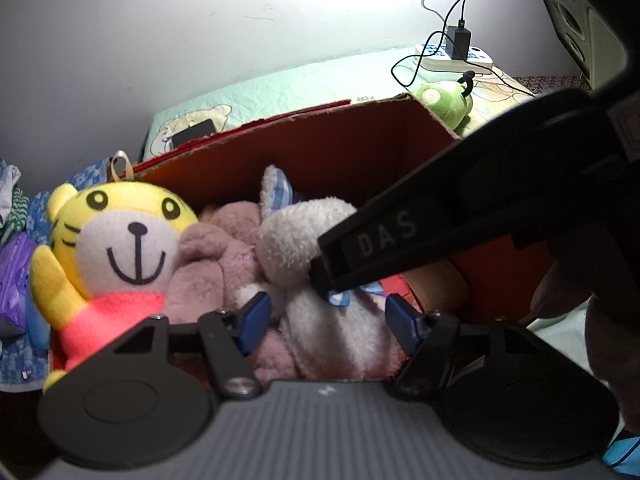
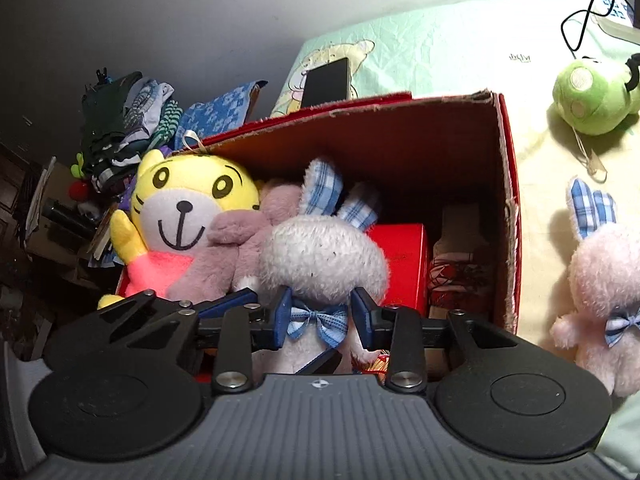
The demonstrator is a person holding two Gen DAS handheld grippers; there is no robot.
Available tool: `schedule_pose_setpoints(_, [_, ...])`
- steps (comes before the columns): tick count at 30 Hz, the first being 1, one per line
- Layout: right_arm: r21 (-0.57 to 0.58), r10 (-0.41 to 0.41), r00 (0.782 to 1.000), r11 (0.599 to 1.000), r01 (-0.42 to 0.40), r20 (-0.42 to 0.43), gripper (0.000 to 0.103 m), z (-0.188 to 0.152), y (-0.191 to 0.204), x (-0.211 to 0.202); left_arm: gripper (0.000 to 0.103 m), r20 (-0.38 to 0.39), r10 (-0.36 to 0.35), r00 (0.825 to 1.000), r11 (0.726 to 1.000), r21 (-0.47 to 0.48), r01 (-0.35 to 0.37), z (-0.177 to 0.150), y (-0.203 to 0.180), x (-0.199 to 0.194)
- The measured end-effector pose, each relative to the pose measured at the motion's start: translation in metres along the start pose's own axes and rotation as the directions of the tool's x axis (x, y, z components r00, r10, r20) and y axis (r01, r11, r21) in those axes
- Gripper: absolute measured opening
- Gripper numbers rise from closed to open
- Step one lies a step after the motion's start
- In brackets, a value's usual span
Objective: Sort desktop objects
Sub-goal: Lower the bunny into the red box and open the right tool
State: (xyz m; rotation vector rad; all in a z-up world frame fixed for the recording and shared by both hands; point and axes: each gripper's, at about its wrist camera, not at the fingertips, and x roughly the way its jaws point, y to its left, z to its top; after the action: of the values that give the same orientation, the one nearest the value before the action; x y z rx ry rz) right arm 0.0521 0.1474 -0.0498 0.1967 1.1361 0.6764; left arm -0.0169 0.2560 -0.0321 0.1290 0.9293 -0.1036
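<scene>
**Grey rabbit going into the red box**

A yellow tiger plush point(image 2: 192, 216) is leaning at the left end of the red cardboard box point(image 2: 506, 208), a mauve plush point(image 2: 236, 252) lying just beside it. The left gripper point(image 1: 326, 318) is hanging with its blue pads spread wide on either side of the grey rabbit plush point(image 2: 322, 256), not touching it. The right gripper point(image 2: 320, 314) is pinching that rabbit at the neck, its pads pressing in beside the blue checked bow point(image 2: 318, 320), over the middle of the box. Outside the box to the right, a pink rabbit plush point(image 2: 604, 284) is sitting on the bedsheet point(image 2: 440, 48), with a green plush point(image 2: 588, 98) lying further back.
</scene>
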Motion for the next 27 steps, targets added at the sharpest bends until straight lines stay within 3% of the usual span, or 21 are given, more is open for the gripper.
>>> schedule_pose_setpoints(5, [-0.045, 0.028, 1.0, 0.999, -0.028, -0.005, 0.038, -0.001, 0.006, 0.005, 0.073, -0.025, -0.022, 0.999, 0.999, -0.035, 0.021, 0.002, 0.008, 0.004])
schedule_pose_setpoints(10, [0.004, 0.072, 0.997, 0.997, -0.072, -0.011, 0.04, -0.001, -0.005, 0.008, 0.074, -0.037, -0.027, 0.999, 0.999, -0.041, 0.026, 0.002, 0.007, 0.006])
schedule_pose_setpoints(16, [-0.032, 0.064, 0.997, 0.997, -0.063, 0.036, 0.053, -0.003, 0.001, -0.002, 0.075, -0.054, -0.029, 0.998, 0.998, -0.064, 0.026, 0.003, 0.008, 0.008])
schedule_pose_setpoints(27, [-0.063, 0.007, 0.995, 0.998, 0.0, 0.1, 0.053, -0.008, 0.004, -0.018, 0.075, -0.076, 0.007, 0.997, 0.997, -0.08, -0.013, 0.006, 0.004, 0.007])
